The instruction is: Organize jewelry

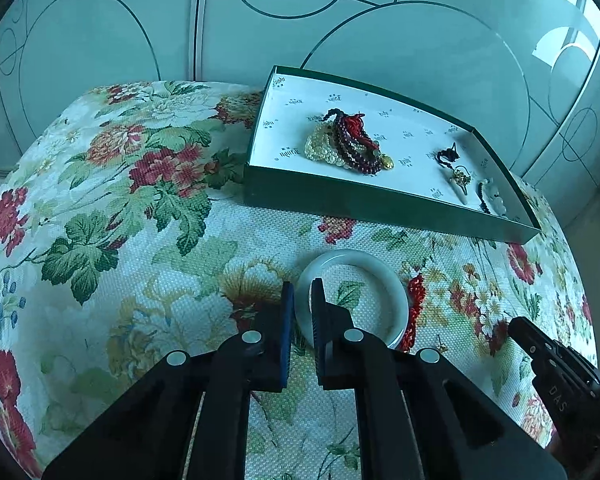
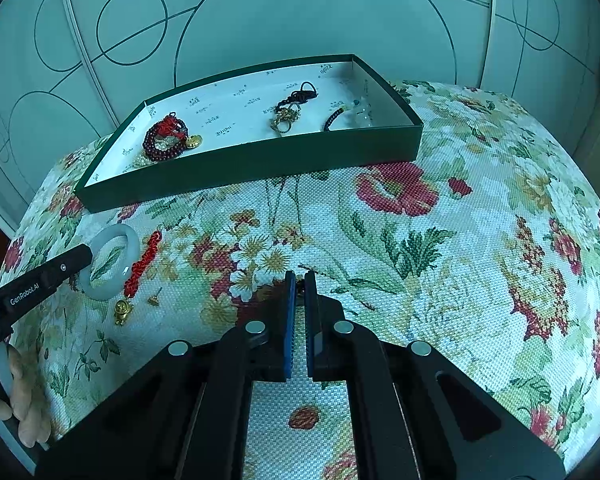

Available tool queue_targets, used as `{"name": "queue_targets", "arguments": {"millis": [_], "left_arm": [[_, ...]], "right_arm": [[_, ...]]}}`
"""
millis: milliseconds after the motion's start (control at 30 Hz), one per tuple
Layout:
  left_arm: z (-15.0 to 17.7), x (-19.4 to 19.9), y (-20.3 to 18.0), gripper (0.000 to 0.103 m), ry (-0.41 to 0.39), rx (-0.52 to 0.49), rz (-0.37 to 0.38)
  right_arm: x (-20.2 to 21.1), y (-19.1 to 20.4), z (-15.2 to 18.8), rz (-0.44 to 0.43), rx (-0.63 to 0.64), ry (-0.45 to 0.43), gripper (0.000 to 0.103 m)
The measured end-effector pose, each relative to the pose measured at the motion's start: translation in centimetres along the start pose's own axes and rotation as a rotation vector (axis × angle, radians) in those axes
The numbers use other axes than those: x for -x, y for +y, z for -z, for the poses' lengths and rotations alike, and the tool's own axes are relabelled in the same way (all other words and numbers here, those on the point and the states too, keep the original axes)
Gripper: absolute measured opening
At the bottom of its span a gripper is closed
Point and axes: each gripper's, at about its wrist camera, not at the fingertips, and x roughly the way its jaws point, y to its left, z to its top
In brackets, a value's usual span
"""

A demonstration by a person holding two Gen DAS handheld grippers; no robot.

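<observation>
Floral cloth (image 2: pixel 420 240) — green tray (image 2: pixel 260 160), bangle (image 2: pixel 110 262), red tassel (image 2: pixel 142 264)

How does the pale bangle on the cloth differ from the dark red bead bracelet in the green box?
The pale bangle is one smooth whitish ring; the dark red bead bracelet is made of many small beads. The bangle lies on the floral cloth, outside the green box; the bracelet lies inside, piled with other pieces. The left gripper is closed on the bangle's rim; nothing grips the bracelet. Both are round.
</observation>
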Motion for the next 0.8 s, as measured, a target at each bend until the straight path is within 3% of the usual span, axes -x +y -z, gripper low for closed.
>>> {"name": "queue_targets", "arguments": {"millis": [67, 133, 200, 300, 800], "left_arm": [[0.1, 0.1, -0.1, 0.013, 0.001, 0.006, 0.004], [0.0, 0.2, -0.3, 0.038, -0.003, 0.013, 0.002], [-0.1, 0.6, -0.5, 0.054, -0.025, 0.019, 0.002], [-0.3, 0.8, -1.0, 0.065, -0.035, 0.008, 0.008], [-0.3, -1.4, -3.5, 0.066, -0.005, -0.099, -0.018]], "right_arm": [[0.0, 0.0, 0.0, -0.004, 0.003, 0.001, 0.004], [0.0, 0.1, 0.1, -0.006, 0.004, 0.002, 0.004], [-0.1, 0.0, 0.1, -0.007, 0.000, 0.003, 0.004], [-0.1, -0.1, 0.0, -0.010, -0.006, 0.001, 0.004], [-0.1, -0.2, 0.0, -0.020, -0.012, 0.001, 0.004]]}}
